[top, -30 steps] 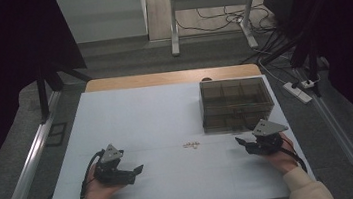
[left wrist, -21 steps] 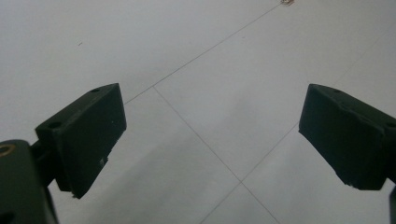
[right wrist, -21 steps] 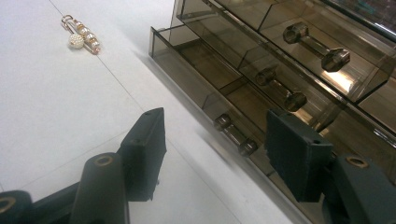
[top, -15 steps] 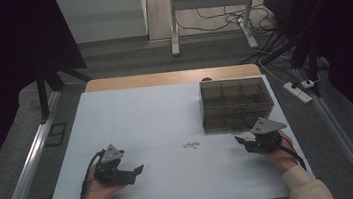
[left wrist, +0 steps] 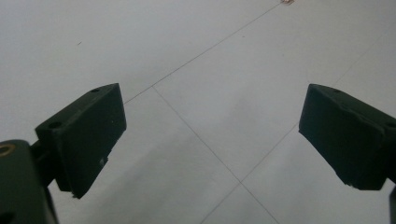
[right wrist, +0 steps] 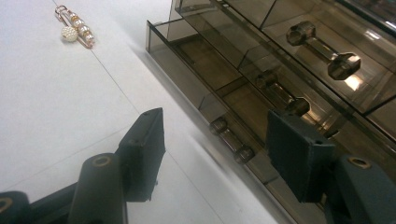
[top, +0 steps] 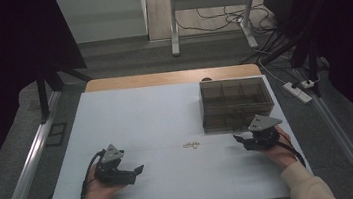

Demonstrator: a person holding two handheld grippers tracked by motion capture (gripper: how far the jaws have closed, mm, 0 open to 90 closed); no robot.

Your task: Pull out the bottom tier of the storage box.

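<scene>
Tongs (top: 238, 138) flank pearl hairpin (top: 191, 145) lying lengthwise between them.

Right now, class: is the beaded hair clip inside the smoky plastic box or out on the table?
Out. The beaded hair clip lies on the white table, apart from the smoky plastic box, between both grippers.

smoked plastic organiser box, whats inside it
Through the tinted walls of the organiser box, the right gripper view shows dividers and dumbbell-shaped handles. Its front drawer looks empty. The far compartments are too dark and tinted to read.
</scene>
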